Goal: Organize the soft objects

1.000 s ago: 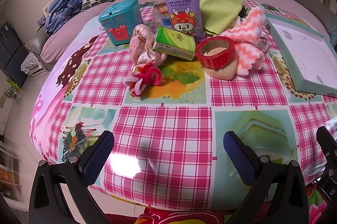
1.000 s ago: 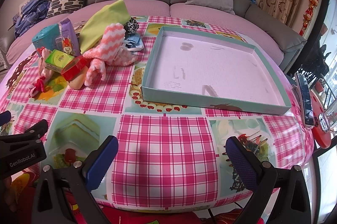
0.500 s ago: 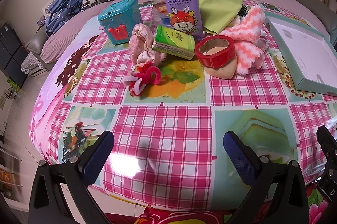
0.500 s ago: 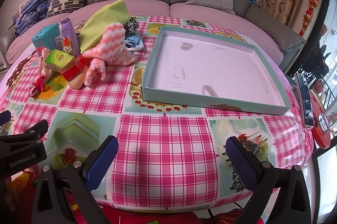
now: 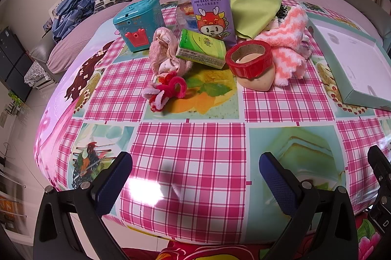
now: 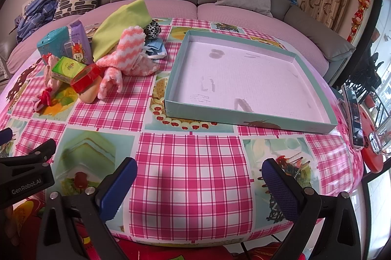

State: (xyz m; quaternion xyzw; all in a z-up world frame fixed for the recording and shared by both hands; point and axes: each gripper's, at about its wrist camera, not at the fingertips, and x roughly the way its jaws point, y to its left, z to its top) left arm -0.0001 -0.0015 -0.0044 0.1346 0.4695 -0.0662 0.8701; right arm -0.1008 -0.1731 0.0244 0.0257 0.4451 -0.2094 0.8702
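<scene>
A pink-checked table (image 6: 190, 162) carries a teal tray (image 6: 244, 117) beside heaped soft things (image 5: 220, 40).

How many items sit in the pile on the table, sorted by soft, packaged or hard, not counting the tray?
Soft: 6 – green cloth, striped fuzzy sock, pink scrunchie, red hair tie, spotted ball, blue fabric item
Packaged: 2 – baby wipes, tissue pack
Hard: 4 – teal box, red tape roll, peach-coloured item, clear container
Total: 12
</scene>
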